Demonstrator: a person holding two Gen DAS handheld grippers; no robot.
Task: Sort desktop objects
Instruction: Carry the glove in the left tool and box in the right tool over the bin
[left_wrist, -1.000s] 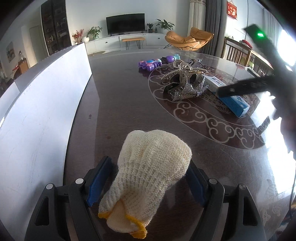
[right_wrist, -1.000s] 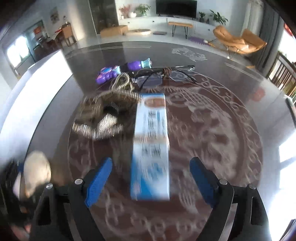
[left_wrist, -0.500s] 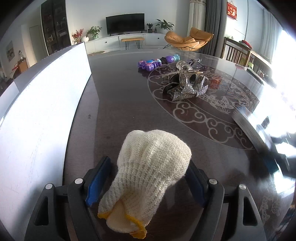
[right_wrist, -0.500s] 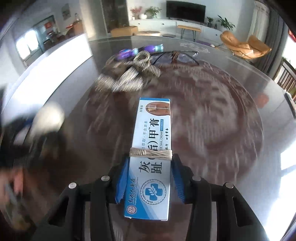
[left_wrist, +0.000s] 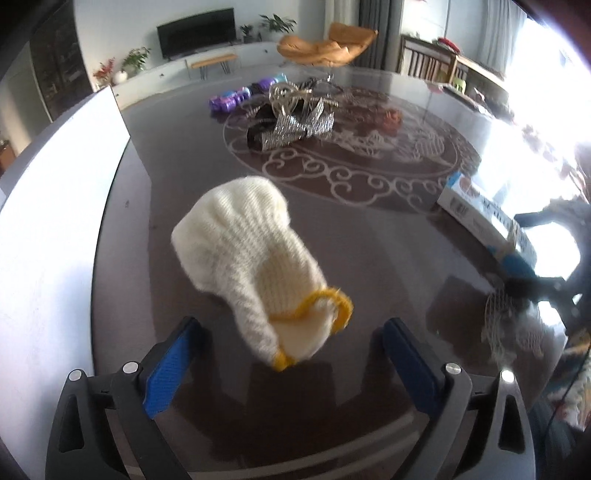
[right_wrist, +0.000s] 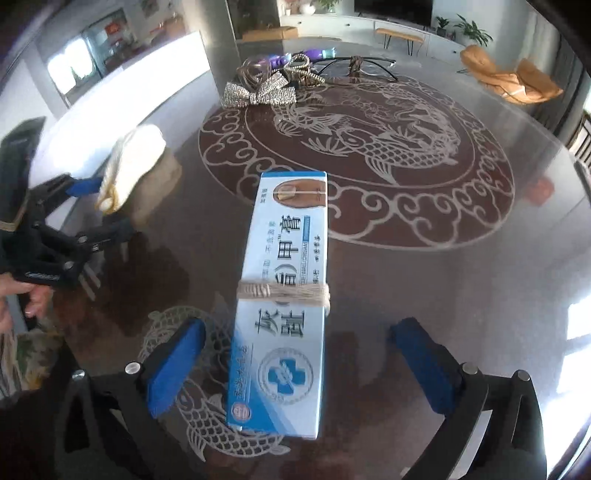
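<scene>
A cream knitted glove (left_wrist: 251, 266) with a yellow cuff lies on the dark table just ahead of my left gripper (left_wrist: 291, 365). Its jaws are opening, and the blue pads (left_wrist: 173, 365) stand clear of the glove on both sides. A blue and white cream box (right_wrist: 284, 295), tied with twine, lies flat between the fingers of my right gripper (right_wrist: 299, 369). Those jaws are opening too, with a gap at each pad (right_wrist: 424, 365). The right wrist view shows the glove (right_wrist: 133, 162) and left gripper (right_wrist: 92, 206) at the left. The box (left_wrist: 480, 210) appears at the right of the left wrist view.
A pile of silver rhinestone bows (left_wrist: 295, 122) sits mid-table, with a purple toy (left_wrist: 229, 101) and glasses (right_wrist: 354, 68) behind it. A white board (left_wrist: 55, 221) runs along the table's left side. A person's hand (right_wrist: 22, 299) holds the left gripper.
The left jaws have spread off the glove, which now lies tilted a little farther ahead. The right gripper closed on the box, brought it nearer, then spread its jaws off it.
</scene>
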